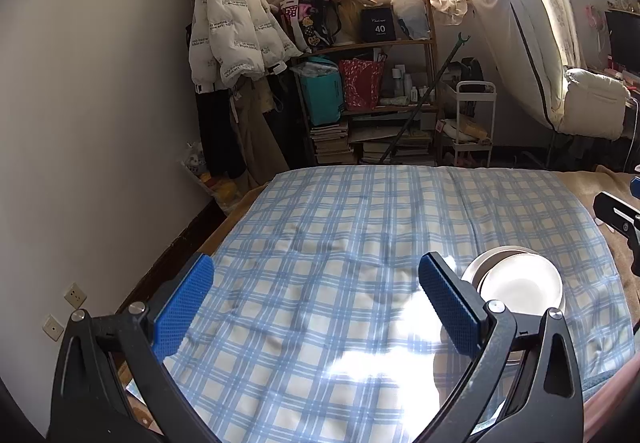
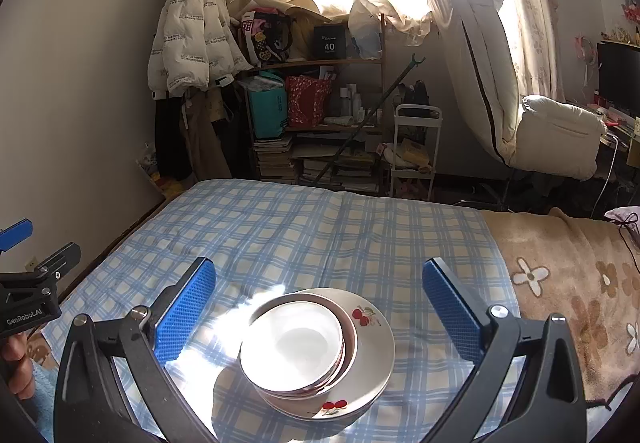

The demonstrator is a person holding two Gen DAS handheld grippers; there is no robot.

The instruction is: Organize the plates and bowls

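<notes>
A white plate with cherry prints lies on the blue checked cloth. Stacked white bowls sit on the plate, slightly off-centre to the left. My right gripper is open and empty, its blue pads on either side of the stack, just above and behind it. My left gripper is open and empty over bare cloth, left of the stack of bowls, which shows behind its right finger. The left gripper also shows at the left edge of the right wrist view.
The cloth covers a bed with a brown flowered blanket on the right. A wall runs along the left. Beyond the bed's far edge stand a cluttered shelf, a small white cart and a white chair.
</notes>
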